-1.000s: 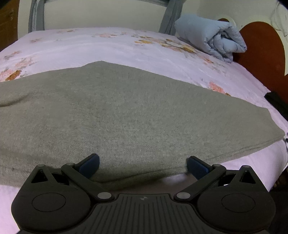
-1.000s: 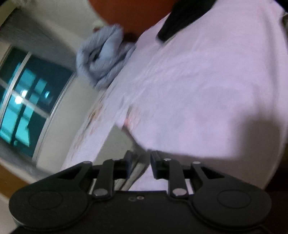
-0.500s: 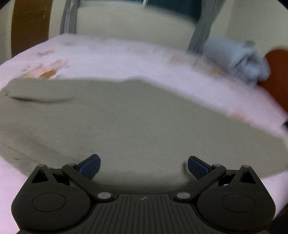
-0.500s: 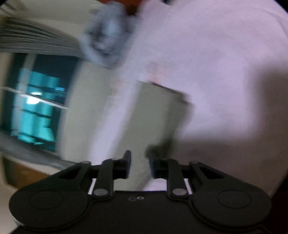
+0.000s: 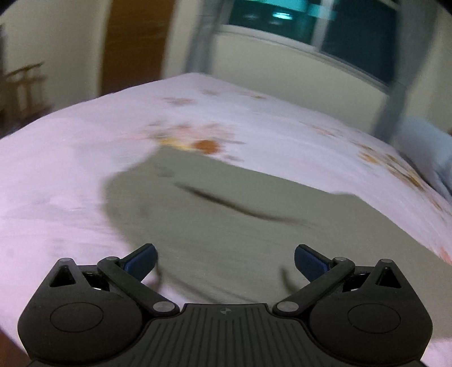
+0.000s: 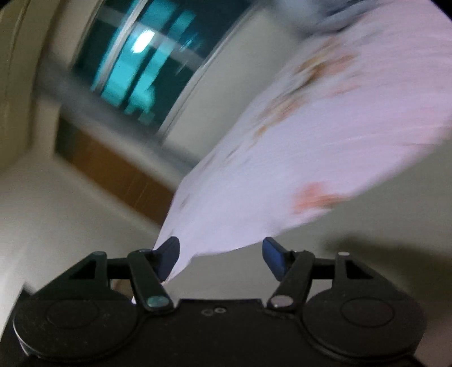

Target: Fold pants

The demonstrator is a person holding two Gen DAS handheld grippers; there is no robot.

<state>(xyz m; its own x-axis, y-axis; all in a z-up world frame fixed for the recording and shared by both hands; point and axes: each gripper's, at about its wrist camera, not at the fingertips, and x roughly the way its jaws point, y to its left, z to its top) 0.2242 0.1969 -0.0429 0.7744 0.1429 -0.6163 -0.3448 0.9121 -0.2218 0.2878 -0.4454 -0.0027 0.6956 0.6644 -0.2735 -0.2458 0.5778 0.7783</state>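
A bed under a pale pink sheet with scattered orange flower prints, filling most of the left wrist view. Behind it, a cream wall, a dark window glowing teal, a grey curtain hanging at the window's right edge, a brown wooden door to the left. Pale blue bundled bedding at the bed's far right edge. Everything smeared by motion blur.

Olive-grey pants spread flat on the sheet, directly ahead of the left gripper. Long axis running from the upper left, near an orange flower print, down toward the lower right and out of view. A dark crease across the fabric along roughly the same line. Which end is the waist: cannot tell.

Left fingers spread wide apart, gripping nothing, hovering just above the near edge of the pants.

Right wrist view steeply tilted: same window, wall, and sheet, with olive-grey pants fabric at the lower right. Right gripper with fingers likewise parted and nothing between them.
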